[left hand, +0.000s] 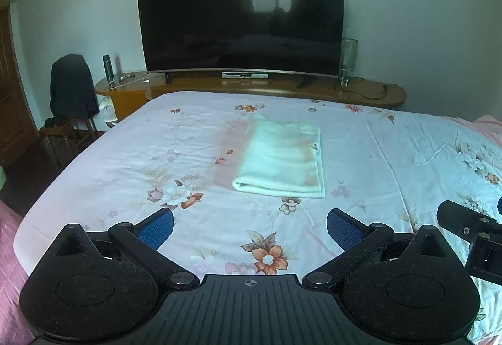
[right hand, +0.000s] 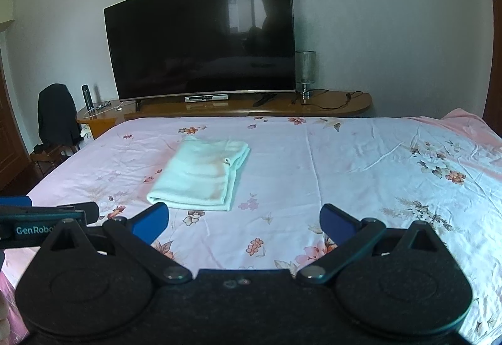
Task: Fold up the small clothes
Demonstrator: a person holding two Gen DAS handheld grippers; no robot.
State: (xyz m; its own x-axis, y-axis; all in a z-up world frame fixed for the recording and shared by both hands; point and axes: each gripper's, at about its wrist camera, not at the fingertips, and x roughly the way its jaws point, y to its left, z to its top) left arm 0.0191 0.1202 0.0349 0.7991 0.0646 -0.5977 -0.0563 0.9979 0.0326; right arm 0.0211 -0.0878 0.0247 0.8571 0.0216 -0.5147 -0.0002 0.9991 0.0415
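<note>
Pale green cloth (left hand: 280, 158) lay folded on the floral bed (left hand: 125, 163), ahead of and apart from both. Left hand-held gripper (left hand: 250, 229) and right hand-held gripper (right hand: 244, 224) hovered spread wide, gripping nothing.

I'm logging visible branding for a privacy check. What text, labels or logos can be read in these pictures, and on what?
"GenRobo", cut off at the edge: on the left gripper, seen in the right wrist view.
Set-top box under the TV: front markings too small to read.
Nothing else legible.
</note>
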